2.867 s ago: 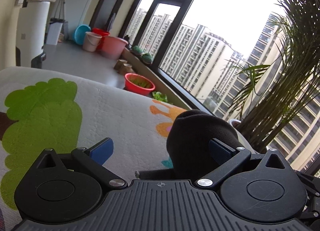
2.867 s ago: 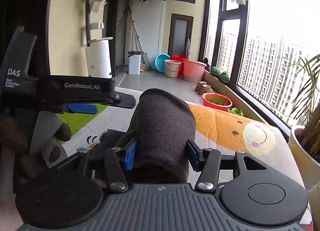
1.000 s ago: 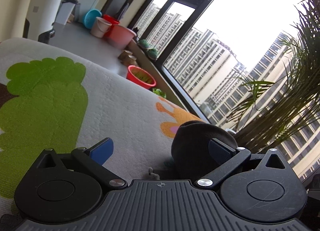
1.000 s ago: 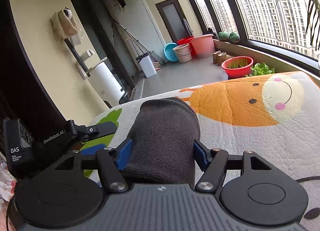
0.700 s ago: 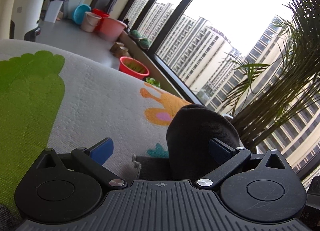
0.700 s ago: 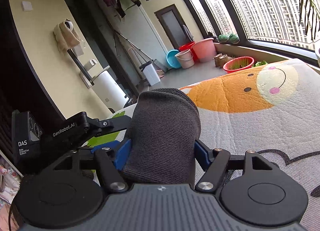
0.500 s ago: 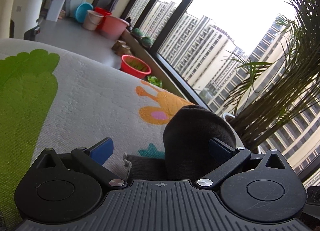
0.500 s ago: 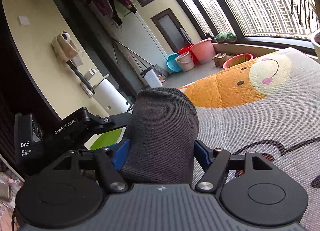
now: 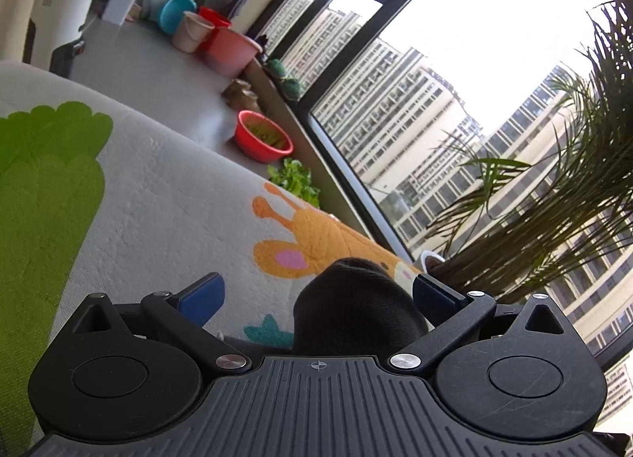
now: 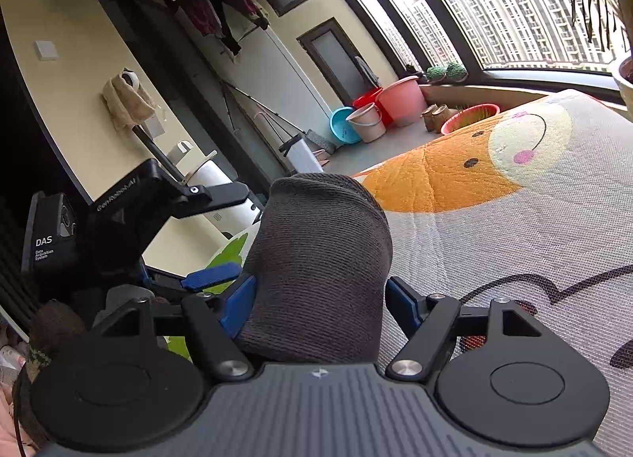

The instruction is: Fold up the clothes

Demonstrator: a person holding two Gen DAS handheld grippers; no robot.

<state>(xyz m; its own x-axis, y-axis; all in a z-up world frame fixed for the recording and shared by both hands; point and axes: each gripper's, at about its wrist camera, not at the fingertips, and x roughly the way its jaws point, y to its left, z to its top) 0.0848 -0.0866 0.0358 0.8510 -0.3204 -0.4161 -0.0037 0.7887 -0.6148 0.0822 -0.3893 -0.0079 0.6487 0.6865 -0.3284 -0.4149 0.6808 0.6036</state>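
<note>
The dark knitted garment [image 10: 316, 259] bulges up at six o'clock in the right view, pinched between the blue pads of the right hand-held gripper [image 10: 316, 299]. In the left view the same cloth [image 9: 356, 310] sits against only the right pad of the left hand-held gripper [image 9: 316, 295], whose fingers stand wide apart, released. Below, the cartoon-printed mat [image 10: 514, 227] spreads toward two o'clock. The cloth looks bunched, lifted, not lying flat or squared, so I'd judge folding unfinished; how many folds it holds, I cannot tell.
</note>
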